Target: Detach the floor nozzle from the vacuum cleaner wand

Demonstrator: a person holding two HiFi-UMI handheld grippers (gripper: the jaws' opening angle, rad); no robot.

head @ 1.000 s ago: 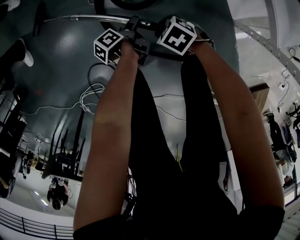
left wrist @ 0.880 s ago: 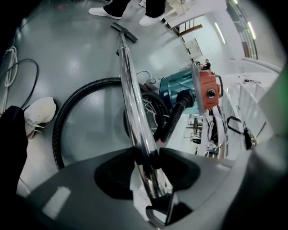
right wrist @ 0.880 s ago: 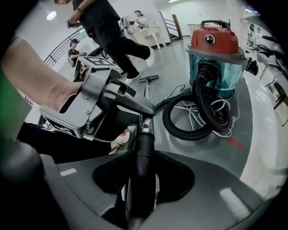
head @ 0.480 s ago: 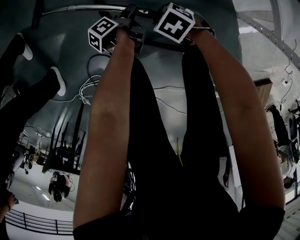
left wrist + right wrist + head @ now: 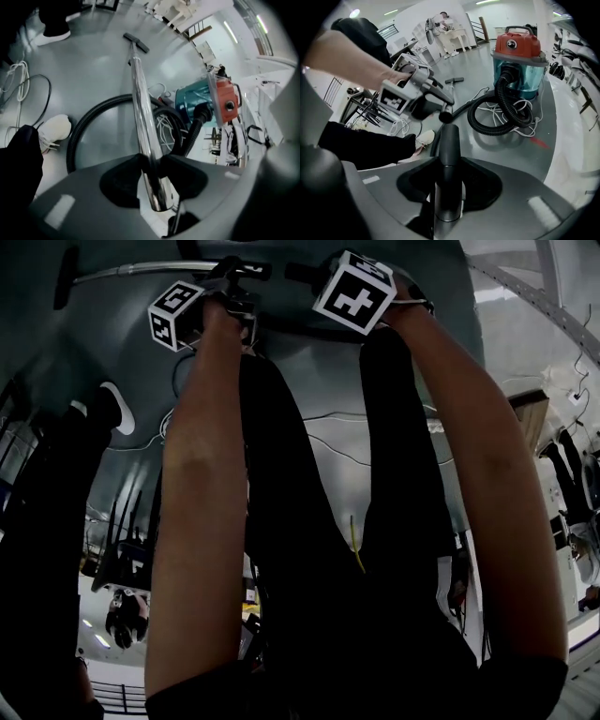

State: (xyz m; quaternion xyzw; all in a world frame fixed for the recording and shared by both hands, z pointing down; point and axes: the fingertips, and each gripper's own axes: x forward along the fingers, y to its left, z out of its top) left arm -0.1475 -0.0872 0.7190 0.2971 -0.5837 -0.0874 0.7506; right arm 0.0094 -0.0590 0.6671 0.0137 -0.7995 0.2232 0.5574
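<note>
Judging from its polished shine, the long chrome metal wand [image 5: 139, 93] should be stiff, fairly light and slippery. The joint to work sits at its far end, where the small dark T-shaped floor nozzle [image 5: 136, 42] appears fitted, resting on the grey floor [image 5: 93, 79] at the upper middle of the left gripper view, well apart from both tools. The left gripper [image 5: 153, 164] is closing its jaws on the wand's near end, pads pressing it. The right gripper [image 5: 449, 166] clenches a short black plastic tube [image 5: 449, 140], low centre in its view.
</note>
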